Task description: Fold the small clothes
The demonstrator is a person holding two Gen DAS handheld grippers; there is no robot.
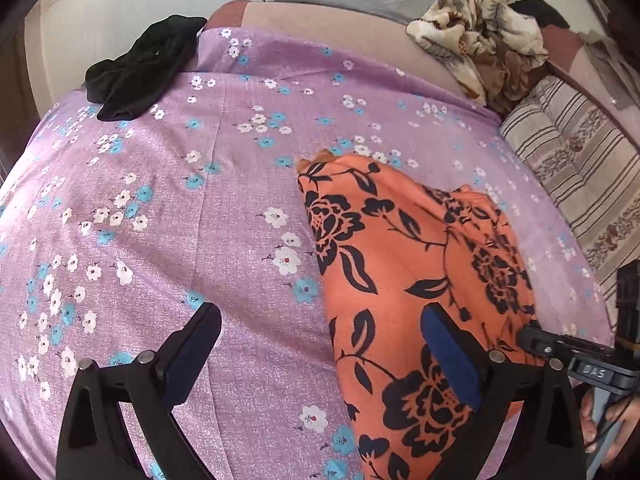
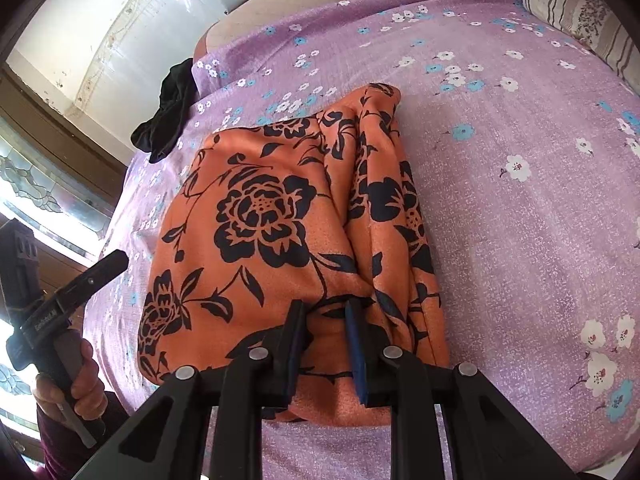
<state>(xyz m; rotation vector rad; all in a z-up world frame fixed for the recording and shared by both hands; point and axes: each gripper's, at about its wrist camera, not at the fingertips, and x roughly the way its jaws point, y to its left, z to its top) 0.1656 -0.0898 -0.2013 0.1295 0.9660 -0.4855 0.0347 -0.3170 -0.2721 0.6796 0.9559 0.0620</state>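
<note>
Orange garment point(image 2: 288, 248) lies folded near the bed's point(image 2: 520, 220) near edge. Right gripper point(image 2: 326, 344) grasping its hem; left gripper point(image 1: 320, 344) released above it. Black cloth point(image 1: 140, 68) at far-left corner, blanket point(image 1: 480, 40) far right.

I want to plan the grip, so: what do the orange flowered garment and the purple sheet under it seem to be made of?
The orange garment looks like a thin, soft woven or knit cloth with a matte, slightly grainy face; it drapes in loose folds. Fibre cannot be told. The purple sheet looks like printed cotton-like cloth, matte and speckled, lying mostly flat with faint creases.
</note>
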